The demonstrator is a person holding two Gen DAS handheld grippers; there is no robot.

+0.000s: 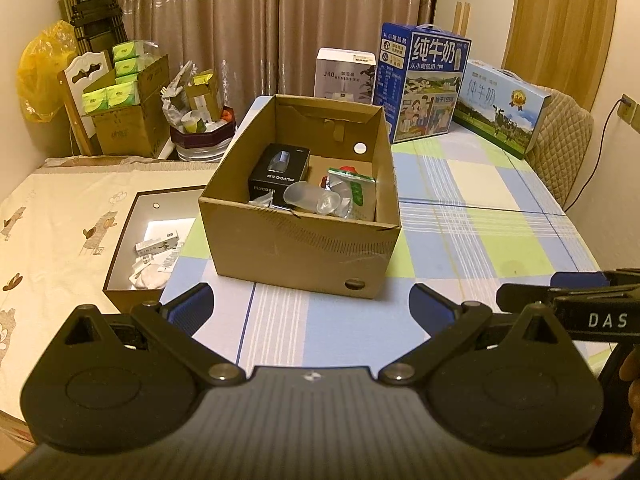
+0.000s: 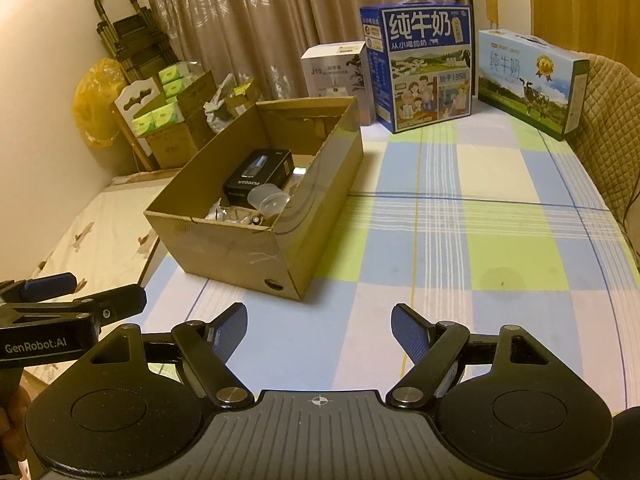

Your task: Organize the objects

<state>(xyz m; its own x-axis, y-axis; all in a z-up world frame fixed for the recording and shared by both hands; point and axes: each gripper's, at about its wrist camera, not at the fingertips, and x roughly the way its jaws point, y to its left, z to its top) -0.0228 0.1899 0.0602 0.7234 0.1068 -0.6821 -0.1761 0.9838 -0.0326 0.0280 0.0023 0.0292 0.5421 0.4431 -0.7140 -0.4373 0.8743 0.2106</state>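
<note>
An open brown cardboard box stands on the checked tablecloth, also in the right wrist view. Inside lie a black FLYCO box, a clear plastic cup on its side and silver-green foil packets; the black box and cup show in the right wrist view too. My left gripper is open and empty, in front of the box. My right gripper is open and empty, to the right of the box. Each gripper shows at the edge of the other's view.
Two milk cartons and a white humidifier box stand at the table's far end. A dark lid with small papers lies on the bed left of the table. A padded chair stands at the right.
</note>
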